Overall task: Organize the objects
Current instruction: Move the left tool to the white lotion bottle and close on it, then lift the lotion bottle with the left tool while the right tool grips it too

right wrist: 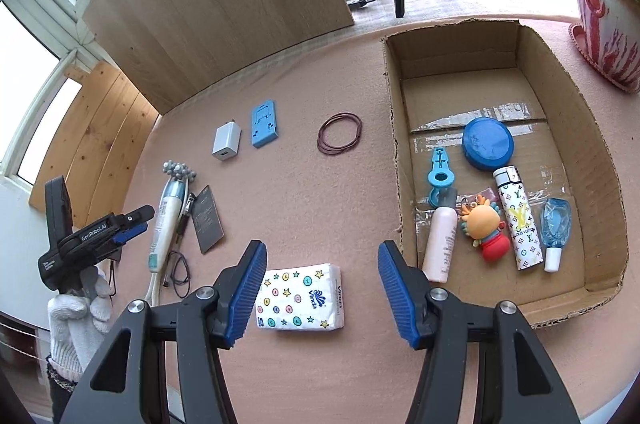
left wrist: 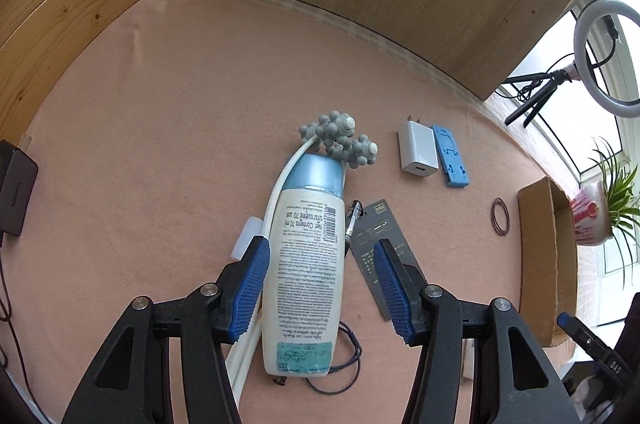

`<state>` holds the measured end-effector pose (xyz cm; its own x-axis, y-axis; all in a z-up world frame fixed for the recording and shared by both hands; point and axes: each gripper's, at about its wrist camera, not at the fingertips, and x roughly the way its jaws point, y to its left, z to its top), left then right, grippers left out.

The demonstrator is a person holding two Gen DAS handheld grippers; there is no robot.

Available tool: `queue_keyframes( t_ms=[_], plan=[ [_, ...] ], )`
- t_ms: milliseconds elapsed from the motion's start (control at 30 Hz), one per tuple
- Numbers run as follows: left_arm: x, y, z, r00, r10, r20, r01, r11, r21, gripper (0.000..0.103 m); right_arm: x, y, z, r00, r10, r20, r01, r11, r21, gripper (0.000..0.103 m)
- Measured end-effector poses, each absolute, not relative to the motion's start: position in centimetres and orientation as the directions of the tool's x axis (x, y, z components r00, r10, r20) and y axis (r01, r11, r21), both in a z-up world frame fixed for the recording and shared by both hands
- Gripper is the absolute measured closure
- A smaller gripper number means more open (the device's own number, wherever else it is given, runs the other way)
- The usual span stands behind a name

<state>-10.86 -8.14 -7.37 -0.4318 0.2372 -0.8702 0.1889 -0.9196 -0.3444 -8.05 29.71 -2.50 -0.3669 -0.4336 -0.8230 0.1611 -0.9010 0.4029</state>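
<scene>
On the pink desk (left wrist: 160,128), the left gripper (left wrist: 322,288) hangs over a white lotion bottle (left wrist: 304,276) with a blue cap. Its fingers (left wrist: 250,288) stand about half open; whether the near pad touches the bottle is unclear. The right gripper (right wrist: 322,292) is likewise half open and holds nothing, above one tissue pack (right wrist: 300,298). Only the right view shows the cardboard box (right wrist: 600,160) with seven items inside, and a gloved hand (right wrist: 76,316). Both views show one white charger (left wrist: 416,152), one blue stand (left wrist: 452,158) and one dark card (left wrist: 374,236).
</scene>
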Motion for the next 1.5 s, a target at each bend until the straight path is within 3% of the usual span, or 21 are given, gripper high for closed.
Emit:
queue_keyframes(
  t_ms=[67,467,933,1167,1233,1300,1333,1500],
  plan=[
    [-11.0,-8.1,-7.7,-0.417,0.251,-0.874,0.176,-0.921,-0.348,0.059,-7.9,29.4,-2.6,-0.363,-0.438,-0.822,0.165,-0.899,0.406,0.049],
    [-11.4,-6.6,-8.9,-0.391,0.238,-0.889,0.140,-0.939,-0.313,0.059,-7.7,28.4,-2.6,-0.355,-0.439,-0.825,0.178,-0.898,0.401,0.049],
    [-9.1,0.1,-9.4,-0.352,0.392,-0.850,-0.020,-0.911,-0.412,0.061,-8.1,26.8,-3.2,-0.320,-0.450,-0.833,0.209,-0.892,0.401,0.049],
    [-7.5,3.9,-11.1,-0.309,0.407,-0.860,-0.084,-0.912,-0.401,0.062,-8.4,26.5,-3.4,-0.310,-0.458,-0.833,0.224,-0.887,0.404,0.049],
    [-7.3,3.9,-10.9,-0.305,0.410,-0.859,-0.076,-0.910,-0.407,0.060,-8.4,26.2,-3.4,-0.307,-0.461,-0.833,0.233,-0.885,0.403,0.049],
    [-6.7,3.6,-10.4,-0.328,0.375,-0.867,-0.073,-0.925,-0.373,0.041,-8.5,25.8,-3.6,-0.298,-0.466,-0.833,0.241,-0.881,0.407,0.049],
    [-6.4,3.5,-10.0,-0.350,0.354,-0.868,-0.076,-0.934,-0.350,0.037,-8.6,25.6,-3.7,-0.292,-0.471,-0.832,0.246,-0.878,0.411,0.049],
    [-5.2,2.9,-8.5,-0.382,0.344,-0.858,-0.117,-0.939,-0.324,0.037,-9.1,23.7,-4.2,-0.241,-0.511,-0.825,0.277,-0.851,0.446,0.049]
  ],
)
